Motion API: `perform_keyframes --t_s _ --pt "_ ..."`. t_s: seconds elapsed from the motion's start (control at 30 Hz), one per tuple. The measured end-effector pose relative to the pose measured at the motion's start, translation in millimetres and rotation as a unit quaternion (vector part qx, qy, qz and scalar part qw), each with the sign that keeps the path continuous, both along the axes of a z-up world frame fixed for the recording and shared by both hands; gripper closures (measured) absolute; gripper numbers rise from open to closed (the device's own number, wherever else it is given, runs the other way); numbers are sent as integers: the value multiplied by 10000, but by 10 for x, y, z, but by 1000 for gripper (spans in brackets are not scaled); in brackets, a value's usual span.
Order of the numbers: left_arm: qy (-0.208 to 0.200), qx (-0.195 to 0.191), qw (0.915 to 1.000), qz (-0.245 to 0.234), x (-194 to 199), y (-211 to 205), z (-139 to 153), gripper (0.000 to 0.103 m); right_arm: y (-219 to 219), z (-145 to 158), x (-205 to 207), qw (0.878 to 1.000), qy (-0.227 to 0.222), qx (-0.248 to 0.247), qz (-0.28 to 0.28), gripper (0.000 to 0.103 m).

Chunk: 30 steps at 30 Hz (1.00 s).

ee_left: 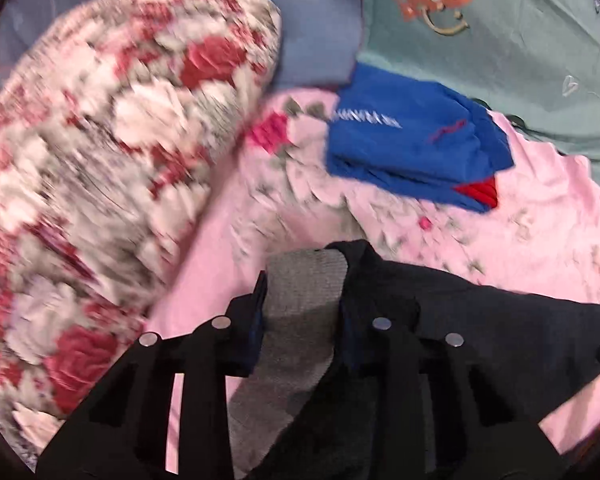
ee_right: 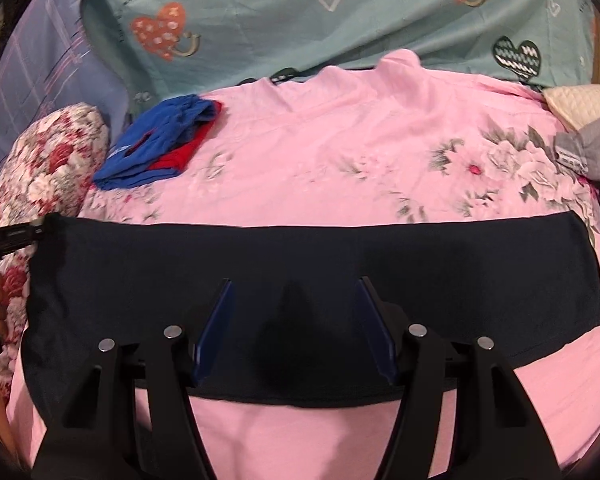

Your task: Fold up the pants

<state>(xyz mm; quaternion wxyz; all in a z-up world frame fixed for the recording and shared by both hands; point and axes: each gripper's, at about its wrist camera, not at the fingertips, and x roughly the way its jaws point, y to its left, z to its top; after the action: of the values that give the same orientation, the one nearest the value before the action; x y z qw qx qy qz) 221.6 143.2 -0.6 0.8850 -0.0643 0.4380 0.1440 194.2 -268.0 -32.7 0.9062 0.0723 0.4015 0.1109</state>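
The dark navy pants [ee_right: 300,264] lie as a long flat band across the pink floral bedsheet [ee_right: 340,152]. My right gripper [ee_right: 296,284] is open, its blue pads spread just above the band's middle, holding nothing. My left gripper [ee_left: 304,292] is shut on the pants' left end [ee_left: 480,320], where the grey inner lining [ee_left: 300,296] shows between the fingers. The left gripper also shows at the far left of the right wrist view [ee_right: 8,236], at the band's corner.
A folded blue and red garment [ee_right: 160,144] lies on the sheet behind the pants, also in the left wrist view [ee_left: 412,136]. A red floral pillow [ee_left: 100,160] lies left. A teal heart-print cover [ee_right: 320,20] lies at the back. Cream and grey items [ee_right: 584,132] sit right.
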Motion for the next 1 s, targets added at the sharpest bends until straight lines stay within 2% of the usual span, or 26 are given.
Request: perform_keyframes --t_s 0.07,0.13,0.23,0.27,0.3,0.37,0.47,0.53,0.57,0.6,0.63,0.67,0.73,0.77,0.8,0.83,0.87,0.9,0.93,0.97,1.0 --pt "82 124 9997 213 76 80 -68 72 -138 -97 125 9997 165 17 -172 40" --pt "295 84 9992 265 150 162 -239 71 -274 -193 207 9987 351 -76 -360 40" --pt "745 453 9959 228 182 178 -527 55 -753 -252 276 9932 480 -172 -1043 40" --pt "708 474 9960 276 132 197 -521 47 -941 -239 273 9898 464 -186 -1336 39" --pt "581 397 9969 345 49 235 -469 33 -1205 -208 271 9842 442 -207 -1700 32" --pt "218 160 9990 354 -176 281 -284 17 -1540 -175 302 9768 477 -457 -2036 16" --pt "-121 90 9998 161 -477 228 -111 12 -1863 -115 376 9637 301 -1150 -2391 16" --pt "-60 83 9999 -9 -638 172 -126 11 -2038 -196 521 9729 526 -702 -2139 17" --pt "-5 67 10000 -45 -695 159 -165 11 -2058 -275 605 9765 758 -460 -1965 27" --pt "94 88 9999 -44 -768 154 -230 11 -2018 -343 696 9762 950 -557 -1871 49" --pt "197 137 9997 27 -831 169 -295 11 -1976 -310 735 9799 780 -616 -1728 71" --pt "245 141 9995 106 -848 201 -339 11 -1965 -292 766 9823 755 -531 -1632 87" --pt "298 51 9992 257 -959 279 -416 11 -1981 -219 801 9790 507 -571 -1890 87" --pt "341 25 9989 314 -998 314 -441 11 -1974 -233 807 9745 341 -708 -2103 82" --pt "401 -35 9985 380 -1049 362 -470 11 -1938 -290 822 9690 372 -992 -2232 60" --pt "412 -151 9982 406 -1096 408 -481 11 -1894 -345 838 9615 378 -1346 -2364 45" --pt "402 -263 9980 417 -1152 440 -485 11 -1843 -355 815 9490 264 -1802 -2575 19" --pt "377 -342 9979 397 -1230 466 -467 11 -1799 -338 791 9364 314 -2260 -2668 12" --pt "375 -322 9981 378 -1280 477 -462 11 -1778 -292 716 9321 305 -2418 -2681 12" --pt "392 -275 9982 361 -1354 484 -459 11 -1754 -235 619 9303 255 -2488 -2683 12" --pt "431 -248 9982 328 -1423 494 -455 11 -1715 -141 389 9355 187 -2450 -2540 12"
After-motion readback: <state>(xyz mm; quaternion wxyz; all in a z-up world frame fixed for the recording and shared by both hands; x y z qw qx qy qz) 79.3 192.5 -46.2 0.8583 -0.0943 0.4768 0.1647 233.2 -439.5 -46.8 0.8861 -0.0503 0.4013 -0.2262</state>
